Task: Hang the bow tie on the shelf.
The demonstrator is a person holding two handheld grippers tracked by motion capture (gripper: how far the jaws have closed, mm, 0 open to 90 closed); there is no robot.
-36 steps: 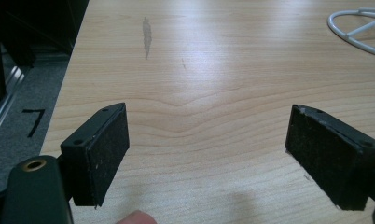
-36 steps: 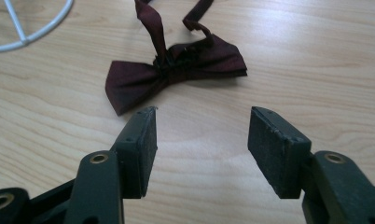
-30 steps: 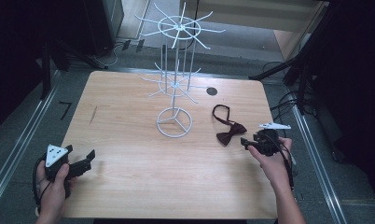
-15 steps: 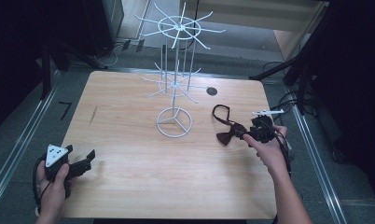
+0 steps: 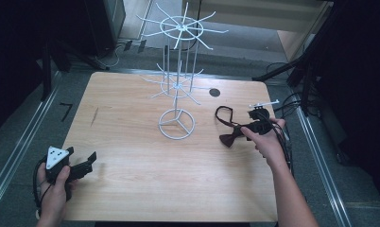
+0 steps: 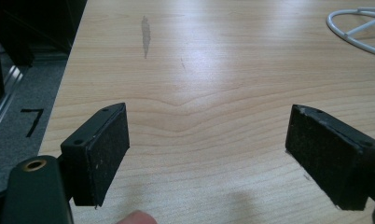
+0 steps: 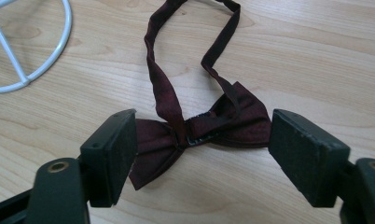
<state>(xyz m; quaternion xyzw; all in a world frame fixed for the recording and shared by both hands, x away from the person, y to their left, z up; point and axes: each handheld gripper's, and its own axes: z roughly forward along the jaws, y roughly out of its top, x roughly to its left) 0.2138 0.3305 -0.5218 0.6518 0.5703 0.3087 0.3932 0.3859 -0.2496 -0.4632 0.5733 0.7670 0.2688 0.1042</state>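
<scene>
1. Bow tie (image 5: pixel 229 135): there is one, dark red, lying flat on the tabletop (image 5: pixel 131 142) near the right edge, about halfway between the far and near edges. Its strap forms one loop that runs from the knot toward the far edge.
2. There are two hand-held grippers, one in each of the person's hands. The right hand-held gripper (image 7: pixel 202 151) is low over the bow tie, its jaws on either side of the bow's wings. They have just been opening, and the bow lies between them; the pads stand just off the fabric without pressing on it, so it is released.
3. In the high view the right hand-held gripper (image 5: pixel 245 131) comes in from the right edge of the tabletop and points toward the bow.
4. The left hand-held gripper (image 5: pixel 86 163) sits at the near left corner of the tabletop, well apart from the bow tie. In its own view the left hand-held gripper (image 6: pixel 206 154) has its jaws spread wide over bare wood, with nothing between them.
5. One white wire display stand (image 5: pixel 177 124) rises from a ring base near the middle of the tabletop, with two tiers of hooked arms. Its base lies just to the left of the bow tie, not touching it, and nothing lies between the bow and the right jaws.
6. One small dark round hole (image 5: pixel 214 92) sits in the tabletop near the far edge, beyond the strap loop.
7. A dark streak (image 6: pixel 146 33) marks the wood toward the left edge.
8. A "7" (image 6: pixel 32 122) is marked on the grey floor beside the left edge of the tabletop.
</scene>
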